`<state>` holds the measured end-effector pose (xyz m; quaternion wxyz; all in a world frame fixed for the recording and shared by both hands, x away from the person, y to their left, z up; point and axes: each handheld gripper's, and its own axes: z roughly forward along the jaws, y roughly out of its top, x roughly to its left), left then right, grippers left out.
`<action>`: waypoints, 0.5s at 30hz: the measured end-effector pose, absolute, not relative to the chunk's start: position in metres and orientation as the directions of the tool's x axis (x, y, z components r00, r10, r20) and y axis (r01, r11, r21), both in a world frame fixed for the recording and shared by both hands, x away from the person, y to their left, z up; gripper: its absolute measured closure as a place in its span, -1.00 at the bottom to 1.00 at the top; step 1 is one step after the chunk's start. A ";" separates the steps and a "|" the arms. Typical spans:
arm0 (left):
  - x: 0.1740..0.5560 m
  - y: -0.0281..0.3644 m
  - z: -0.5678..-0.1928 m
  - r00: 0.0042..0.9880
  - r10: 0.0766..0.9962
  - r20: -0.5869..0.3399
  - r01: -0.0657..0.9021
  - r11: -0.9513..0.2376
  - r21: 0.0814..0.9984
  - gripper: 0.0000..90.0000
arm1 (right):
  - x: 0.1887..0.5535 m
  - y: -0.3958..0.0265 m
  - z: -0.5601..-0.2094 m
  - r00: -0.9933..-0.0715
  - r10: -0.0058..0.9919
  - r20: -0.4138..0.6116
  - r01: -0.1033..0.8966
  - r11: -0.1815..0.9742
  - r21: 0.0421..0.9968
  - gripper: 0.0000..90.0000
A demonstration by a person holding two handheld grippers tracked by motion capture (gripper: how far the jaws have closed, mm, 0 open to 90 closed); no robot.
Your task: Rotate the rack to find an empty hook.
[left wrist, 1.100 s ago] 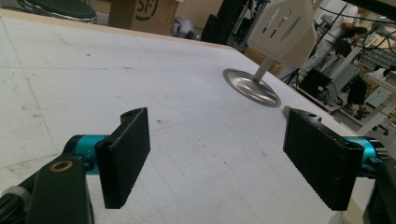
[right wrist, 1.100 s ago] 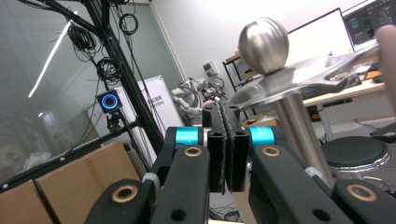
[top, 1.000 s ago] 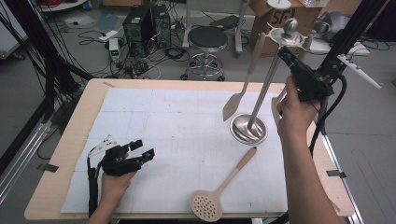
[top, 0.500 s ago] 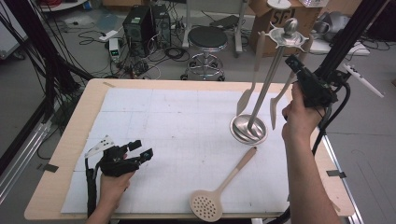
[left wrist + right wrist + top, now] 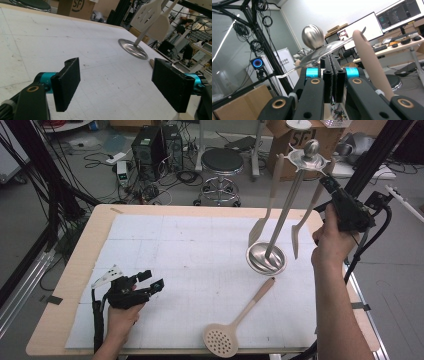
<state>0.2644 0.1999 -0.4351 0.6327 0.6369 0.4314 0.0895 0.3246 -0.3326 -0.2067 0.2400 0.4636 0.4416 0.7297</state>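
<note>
– What is being seen nearest?
– The skimmer (image 5: 235, 326) is lying at the near table edge. The left gripper (image 5: 150, 285) is being rested on the mat (image 5: 175, 250), jaws wide apart, empty.
– And farther?
– The right gripper (image 5: 331, 184) is being held up beside the utensil stand (image 5: 280, 215), jaws pressed together, nothing between. A spatula (image 5: 265, 202) is hanging there.
</note>
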 end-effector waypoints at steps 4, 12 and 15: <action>0.265 0.200 -0.435 0.613 0.663 -0.430 0.437 0.169 0.883 -0.48 | 0.323 -0.329 -0.206 -0.464 0.769 0.441 0.047 -0.476 0.878 1.00; 0.264 0.201 -0.435 0.611 0.664 -0.432 0.438 0.171 0.883 -0.48 | 0.319 -0.316 -0.202 -0.477 0.793 0.379 0.030 -0.416 0.909 1.00; 0.265 0.200 -0.435 0.613 0.664 -0.429 0.436 0.170 0.884 -0.48 | 0.320 -0.315 -0.202 -0.478 0.795 0.375 0.028 -0.413 0.910 1.00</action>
